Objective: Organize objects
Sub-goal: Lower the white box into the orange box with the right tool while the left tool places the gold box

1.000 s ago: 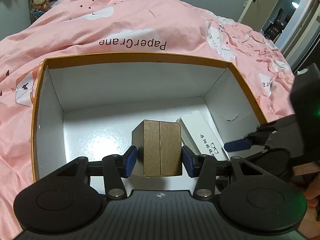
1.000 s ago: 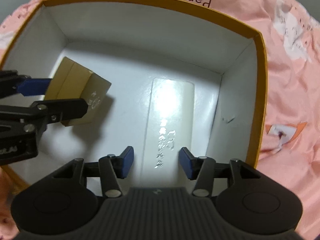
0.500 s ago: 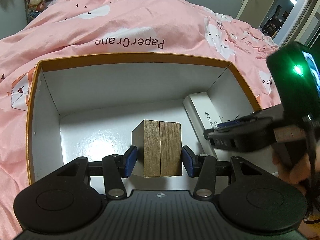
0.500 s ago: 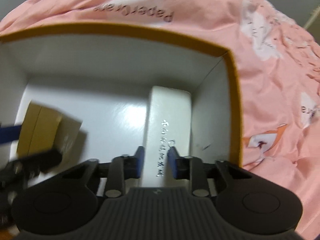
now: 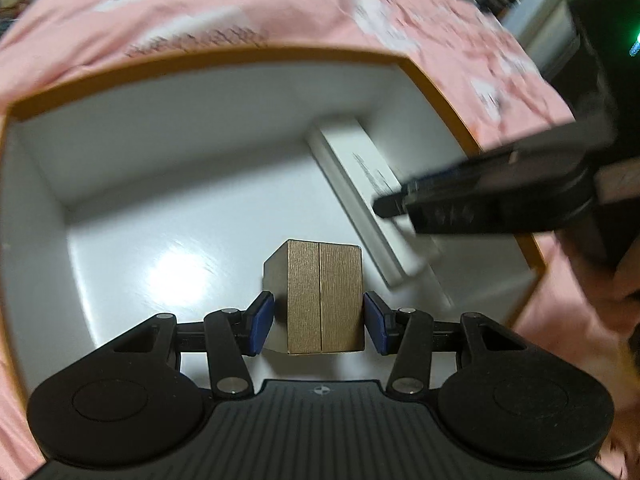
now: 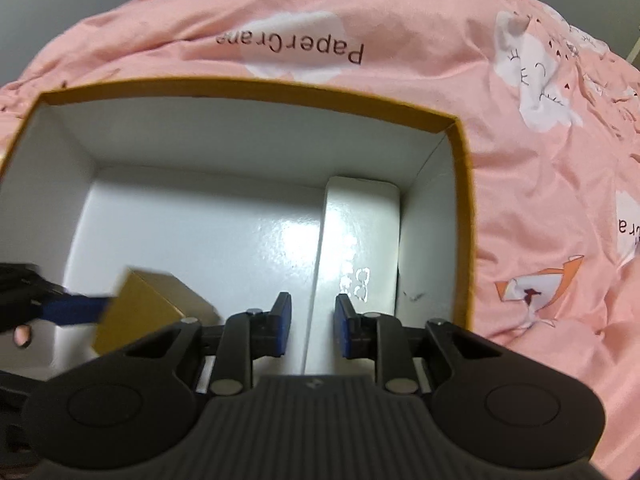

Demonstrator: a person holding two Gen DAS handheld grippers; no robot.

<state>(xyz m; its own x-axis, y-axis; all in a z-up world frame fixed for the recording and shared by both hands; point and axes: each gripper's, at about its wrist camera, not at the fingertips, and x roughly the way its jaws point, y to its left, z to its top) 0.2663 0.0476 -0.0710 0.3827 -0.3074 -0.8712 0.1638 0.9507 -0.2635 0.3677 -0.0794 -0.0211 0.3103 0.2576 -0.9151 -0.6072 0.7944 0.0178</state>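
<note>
My left gripper (image 5: 319,322) is shut on a small gold box (image 5: 324,296) and holds it just above the white floor of a big orange-rimmed carton (image 5: 240,50). In the right wrist view the gold box (image 6: 152,304) shows at lower left with a blue left finger (image 6: 76,310) against it. A long white case (image 6: 360,232) lies flat along the carton's (image 6: 240,86) right wall. My right gripper (image 6: 313,326) hovers over the case's near end, its jaws a narrow gap apart with nothing clamped. From the left wrist view it (image 5: 390,206) hangs over the case (image 5: 360,168).
The carton sits on a bed with a pink printed cover (image 6: 520,160) that surrounds it on all sides. A person's hand (image 5: 624,276) holds the right gripper at the carton's right edge. A blurred doorway (image 5: 532,4) lies beyond the bed.
The right gripper's jaws narrowed from wide to a small gap and it rose a little. The white case now lies closer to the right wall. The left gripper kept its hold, tilting slightly.
</note>
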